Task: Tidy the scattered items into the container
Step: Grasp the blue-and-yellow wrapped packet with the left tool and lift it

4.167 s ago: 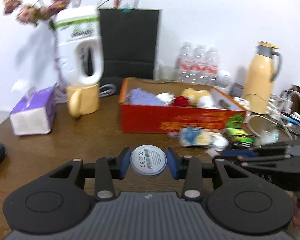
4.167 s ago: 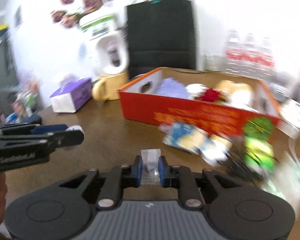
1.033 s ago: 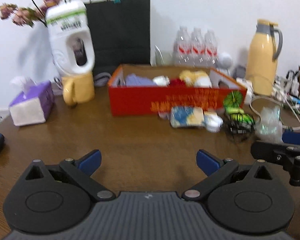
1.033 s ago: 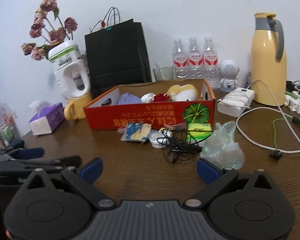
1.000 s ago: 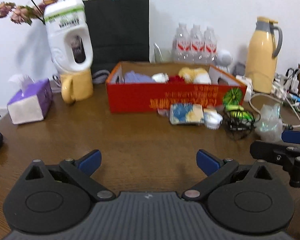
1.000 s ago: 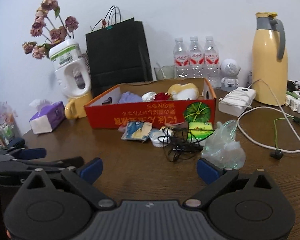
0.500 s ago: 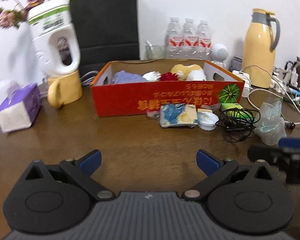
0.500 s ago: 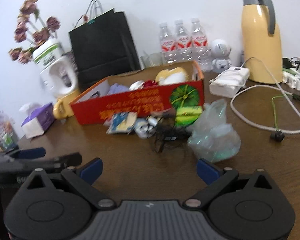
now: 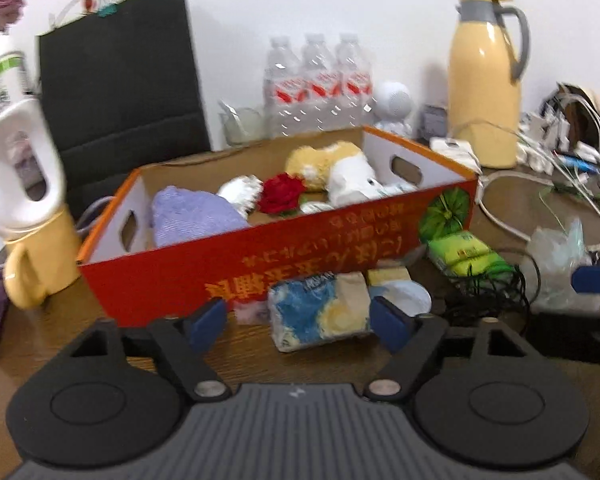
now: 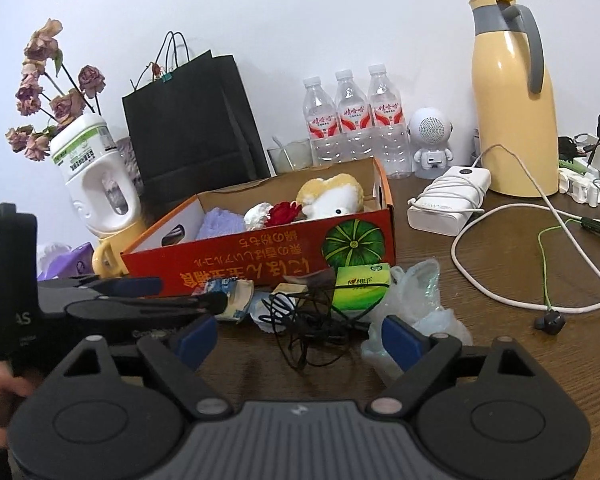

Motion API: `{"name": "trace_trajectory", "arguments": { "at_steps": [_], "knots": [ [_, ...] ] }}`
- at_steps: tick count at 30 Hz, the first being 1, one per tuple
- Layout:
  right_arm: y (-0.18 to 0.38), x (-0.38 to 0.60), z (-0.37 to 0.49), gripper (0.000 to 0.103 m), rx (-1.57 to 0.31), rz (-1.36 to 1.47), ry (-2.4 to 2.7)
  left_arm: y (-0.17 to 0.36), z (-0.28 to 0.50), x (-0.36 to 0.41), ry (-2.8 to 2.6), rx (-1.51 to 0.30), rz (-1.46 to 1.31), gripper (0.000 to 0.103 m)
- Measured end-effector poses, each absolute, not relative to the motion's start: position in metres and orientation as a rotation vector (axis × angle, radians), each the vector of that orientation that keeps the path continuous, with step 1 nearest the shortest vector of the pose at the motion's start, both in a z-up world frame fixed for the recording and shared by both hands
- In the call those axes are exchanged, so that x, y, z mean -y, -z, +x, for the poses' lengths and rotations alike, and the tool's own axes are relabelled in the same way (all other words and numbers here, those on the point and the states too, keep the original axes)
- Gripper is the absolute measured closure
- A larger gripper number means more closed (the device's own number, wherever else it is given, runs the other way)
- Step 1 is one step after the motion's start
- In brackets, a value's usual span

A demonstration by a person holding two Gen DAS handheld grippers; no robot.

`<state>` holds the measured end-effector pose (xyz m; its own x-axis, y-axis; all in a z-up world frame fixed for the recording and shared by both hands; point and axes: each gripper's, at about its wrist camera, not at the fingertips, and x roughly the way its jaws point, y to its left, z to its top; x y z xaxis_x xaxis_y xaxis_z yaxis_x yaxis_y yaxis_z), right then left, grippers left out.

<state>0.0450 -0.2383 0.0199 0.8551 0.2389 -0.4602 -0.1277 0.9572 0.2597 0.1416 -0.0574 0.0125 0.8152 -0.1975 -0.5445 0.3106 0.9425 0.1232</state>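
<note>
**Both grippers spread wide before the clutter at the red box**

I hold my left gripper [image 9: 298, 322] low over the wooden table [image 9: 240, 360], fingers apart w/ nothing between them, the blue-and-yellow packet [image 9: 320, 312] framed in the gap just ahead. That packet lies against the front wall of the red cardboard box [image 9: 300, 252], next to a white round lid [image 9: 404, 298] and a green tissue pack [image 9: 466, 256]. Inside the box: a purple cloth [image 9: 192, 220], a red rose [image 9: 280, 196] and a yellow-and-white plush [image 9: 336, 168].

My right gripper [image 10: 298, 338] is likewise spread and empty, pointed at a tangle of black cable [image 10: 304, 320] that lies over the green pack and beside a crumpled clear plastic bag [image 10: 424, 304]. The left gripper's body crosses the right cam's view at left, its tip near the packet.

Behind the box stand a black paper bag [image 10: 196, 120], three water bottles [image 10: 352, 112], a small white robot speaker [image 10: 432, 140] & a yellow thermos [image 10: 508, 92]; a white power bank [image 10: 448, 200] sits to the box's right
</note>
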Motion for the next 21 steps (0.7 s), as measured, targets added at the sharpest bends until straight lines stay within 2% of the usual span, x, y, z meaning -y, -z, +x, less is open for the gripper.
{"name": "trace_trajectory", "arguments": {
  "at_steps": [2, 5, 7, 9, 11, 14, 17, 19, 20, 21],
  "knots": [
    [-0.018, 0.238, 0.047, 0.014, -0.512, 0.229, -0.196, -0.007, 0.149, 0.059, 0.274, -0.601, 0.212, 0.027],
    [-0.017, 0.234, 0.051, 0.014, -0.52, 0.227, -0.204, -0.002, 0.16, 0.058, 0.288, -0.66, 0.176, 0.028],
    [-0.017, 0.23, 0.051, 0.014, -0.52, 0.217, -0.209, 0.001, 0.167, 0.057, 0.282, -0.679, 0.151, 0.039],
    [-0.018, 0.226, 0.051, 0.014, -0.518, 0.204, -0.218, 0.002, 0.172, 0.054, 0.289, -0.694, 0.109, 0.073],
    [-0.019, 0.223, 0.05, 0.014, -0.516, 0.192, -0.221, 0.001, 0.174, 0.051, 0.276, -0.696, 0.085, 0.089],
    [-0.019, 0.22, 0.05, 0.014, -0.519, 0.182, -0.225, 0.0, 0.174, 0.045, 0.283, -0.698, 0.046, 0.101],
    [-0.018, 0.216, 0.05, 0.014, -0.523, 0.175, -0.232, -0.003, 0.171, 0.043, 0.282, -0.678, 0.046, 0.102],
    [-0.019, 0.214, 0.051, 0.014, -0.524, 0.168, -0.239, -0.008, 0.167, 0.043, 0.293, -0.641, 0.051, 0.098],
    [-0.019, 0.212, 0.051, 0.014, -0.525, 0.166, -0.241, -0.011, 0.165, 0.044, 0.3, -0.618, 0.061, 0.086],
    [-0.019, 0.211, 0.051, 0.014, -0.526, 0.165, -0.243, -0.013, 0.166, 0.044, 0.314, -0.617, 0.066, 0.061]
  ]
}}
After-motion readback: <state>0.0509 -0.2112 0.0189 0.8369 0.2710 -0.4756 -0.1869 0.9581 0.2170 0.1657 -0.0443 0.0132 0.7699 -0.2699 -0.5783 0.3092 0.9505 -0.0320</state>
